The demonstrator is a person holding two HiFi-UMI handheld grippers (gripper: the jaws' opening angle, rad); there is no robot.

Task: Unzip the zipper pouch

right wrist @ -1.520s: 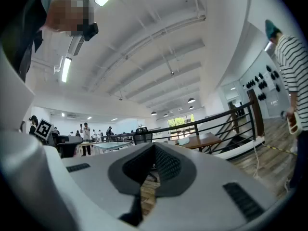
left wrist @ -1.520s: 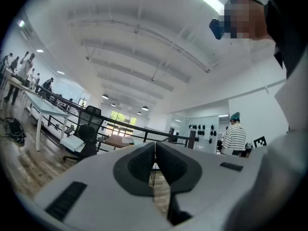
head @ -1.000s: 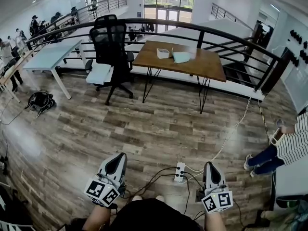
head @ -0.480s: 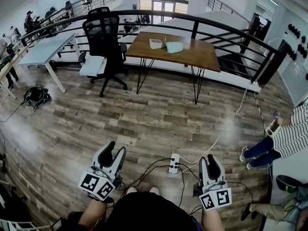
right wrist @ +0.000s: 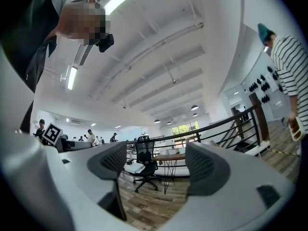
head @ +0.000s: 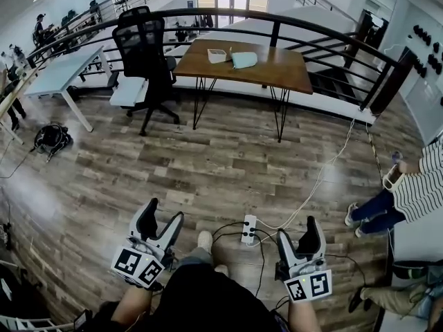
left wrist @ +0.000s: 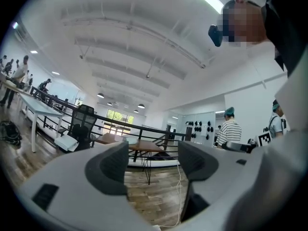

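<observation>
Close to the person's body, the left gripper [head: 164, 211] and right gripper [head: 297, 228] hang low over the wood floor. The jaws of both are opening, with nothing between them. Well ahead, the zipper pouch [head: 243, 59] lies flat on a wooden table [head: 277, 71] beside a white box [head: 219, 55], about equally far from both grippers. The pouch looks pale green and soft, and its zipper is too small to see.

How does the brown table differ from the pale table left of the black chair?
The brown table has a wooden top; the pale table has a whitish one. The brown table stands on thin dark legs, the pale table on thicker white ones. Both are rectangular, beside the railing.
</observation>
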